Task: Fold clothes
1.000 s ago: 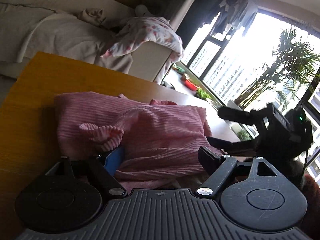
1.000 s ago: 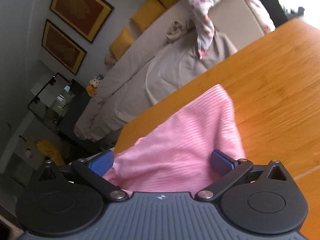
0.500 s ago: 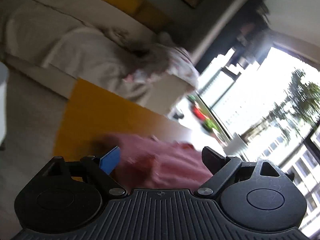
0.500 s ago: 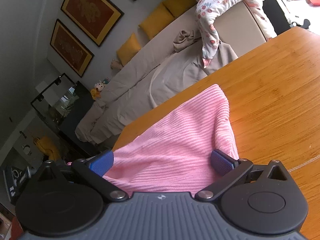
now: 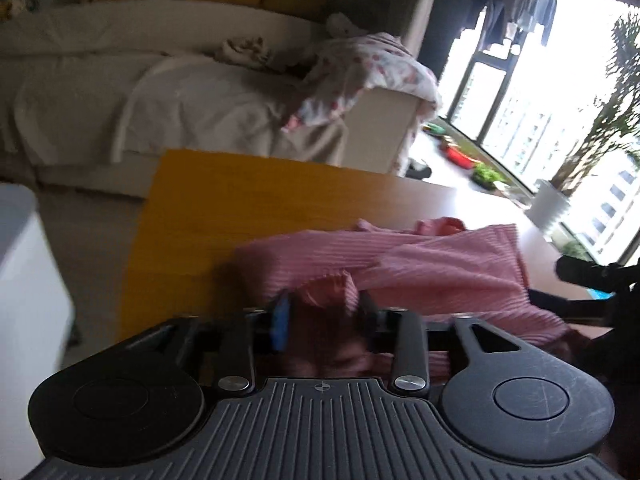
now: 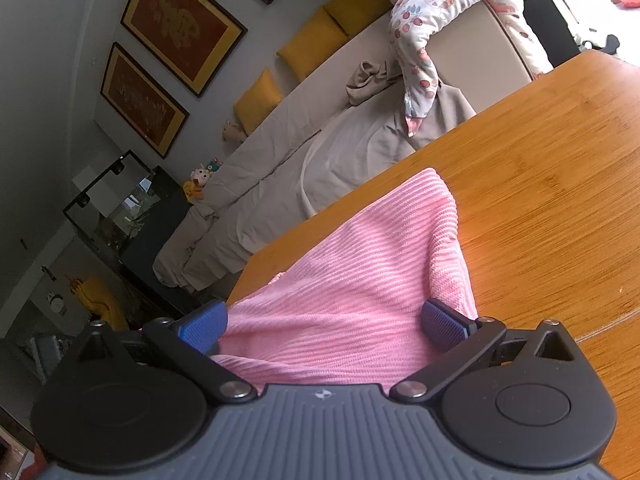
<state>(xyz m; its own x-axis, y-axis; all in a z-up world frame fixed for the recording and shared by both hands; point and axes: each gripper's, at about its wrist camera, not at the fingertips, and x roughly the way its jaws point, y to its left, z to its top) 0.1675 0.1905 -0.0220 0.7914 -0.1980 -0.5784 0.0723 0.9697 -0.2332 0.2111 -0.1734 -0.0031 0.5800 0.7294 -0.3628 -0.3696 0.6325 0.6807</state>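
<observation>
Pink ribbed garment (image 5: 436,268) lies bunched on the wooden surface (image 5: 248,204), its long axis running left to right across the left wrist view, with a rumpled edge rising at the far side. At its near edge a fold of the cloth stands up between the fingers of the left tool (image 5: 322,318), which are drawn close together and pinch that fold. The left tool sits low, level with the cloth and pointing across the surface toward the sofa. At the right edge of this view the dark body of the other tool shows beside the garment.

In the right wrist view the garment (image 6: 360,276) stretches away from the right tool (image 6: 324,326) to a rounded corner at the far end, lying on the surface (image 6: 552,184). The right tool's blue-padded fingers (image 6: 442,322) stand wide apart with cloth lying between them; it grips nothing. It looks down on the surface at a tilt.

Beyond the surface is a beige covered sofa (image 6: 320,152) with yellow cushions (image 6: 312,42) and a flower-print cloth (image 6: 432,12) draped over its arm. Two framed pictures (image 6: 180,28) hang on the grey wall. Far right in the left wrist view, a tall window (image 5: 560,92) shows plants and buildings outside.
</observation>
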